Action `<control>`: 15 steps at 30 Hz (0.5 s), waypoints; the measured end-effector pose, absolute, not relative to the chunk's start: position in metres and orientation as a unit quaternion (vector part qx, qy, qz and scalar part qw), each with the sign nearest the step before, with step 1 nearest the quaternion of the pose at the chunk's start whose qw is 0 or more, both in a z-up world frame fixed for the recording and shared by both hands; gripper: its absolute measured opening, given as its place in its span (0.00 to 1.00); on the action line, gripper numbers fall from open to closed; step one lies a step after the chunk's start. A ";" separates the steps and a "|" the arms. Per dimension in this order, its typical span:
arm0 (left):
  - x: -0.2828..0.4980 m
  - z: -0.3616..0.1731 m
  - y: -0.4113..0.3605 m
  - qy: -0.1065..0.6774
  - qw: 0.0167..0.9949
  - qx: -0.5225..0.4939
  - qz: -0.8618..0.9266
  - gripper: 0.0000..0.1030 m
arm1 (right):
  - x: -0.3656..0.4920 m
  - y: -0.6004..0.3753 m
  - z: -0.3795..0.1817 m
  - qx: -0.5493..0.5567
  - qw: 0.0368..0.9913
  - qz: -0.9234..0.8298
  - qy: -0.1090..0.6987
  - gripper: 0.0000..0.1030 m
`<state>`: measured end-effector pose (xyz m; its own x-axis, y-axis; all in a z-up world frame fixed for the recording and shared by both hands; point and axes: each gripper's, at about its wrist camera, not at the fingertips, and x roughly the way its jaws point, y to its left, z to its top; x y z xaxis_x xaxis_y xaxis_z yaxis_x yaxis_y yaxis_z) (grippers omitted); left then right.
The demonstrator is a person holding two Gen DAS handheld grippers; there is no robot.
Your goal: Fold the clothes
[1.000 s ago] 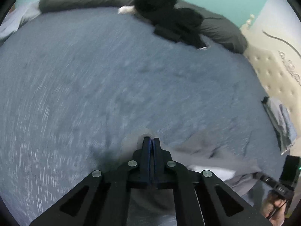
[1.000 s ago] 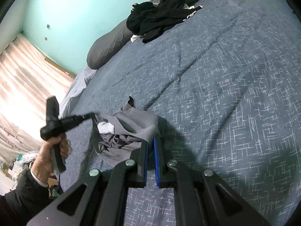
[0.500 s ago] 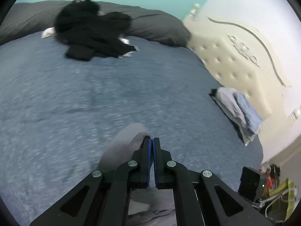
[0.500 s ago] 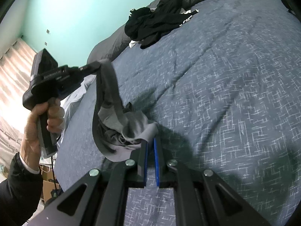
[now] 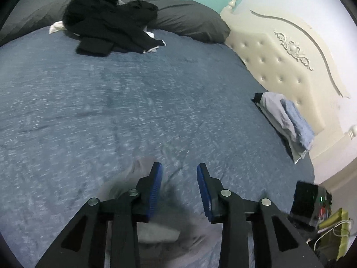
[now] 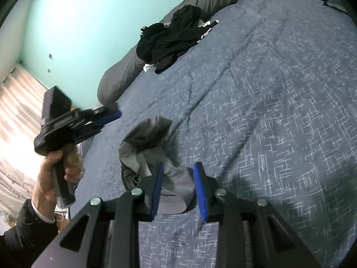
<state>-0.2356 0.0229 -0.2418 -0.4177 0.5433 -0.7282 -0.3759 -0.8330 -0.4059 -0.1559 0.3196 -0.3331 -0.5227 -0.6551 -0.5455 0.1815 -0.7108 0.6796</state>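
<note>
A grey garment (image 6: 145,138) drops in a loose crumple onto the blue bedspread (image 6: 267,111). Its lower flap lies between the jaws of my right gripper (image 6: 178,164), which are opening, and the pads do not press on it. My left gripper (image 5: 179,169) is opening too, with nothing between its fingers. The blurred grey garment (image 5: 136,169) sits just left of and below it. In the right wrist view a hand holds the left gripper (image 6: 109,117) up to the left of the garment, apart from it.
A pile of black clothes (image 5: 111,22) lies at the far side against grey pillows (image 5: 189,22). A folded stack of pale clothes (image 5: 287,120) rests near the cream headboard (image 5: 290,67). Bright curtains (image 6: 17,111) hang at the left.
Both grippers were shut on the grey garment, with the left one lifting a strip of it. Now both jaws stand apart and the garment has slipped free and sagged down.
</note>
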 end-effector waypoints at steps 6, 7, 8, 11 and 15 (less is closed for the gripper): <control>-0.196 -0.267 -0.035 -0.136 0.219 -0.476 0.841 0.37 | -0.159 0.312 -0.331 0.418 0.257 -0.828 -0.271 0.28; -0.190 -0.274 -0.042 -0.140 0.210 -0.479 0.841 0.37 | -0.161 0.311 -0.331 0.419 0.257 -0.828 -0.269 0.28; -0.184 -0.280 -0.048 -0.142 0.204 -0.483 0.839 0.38 | -0.162 0.309 -0.331 0.421 0.258 -0.828 -0.266 0.28; -0.170 -0.297 -0.058 -0.148 0.195 -0.497 0.832 0.39 | -0.166 0.302 -0.327 0.422 0.261 -0.829 -0.257 0.29; -0.158 -0.316 -0.066 -0.164 0.188 -0.506 0.826 0.39 | -0.173 0.292 -0.321 0.425 0.266 -0.831 -0.242 0.39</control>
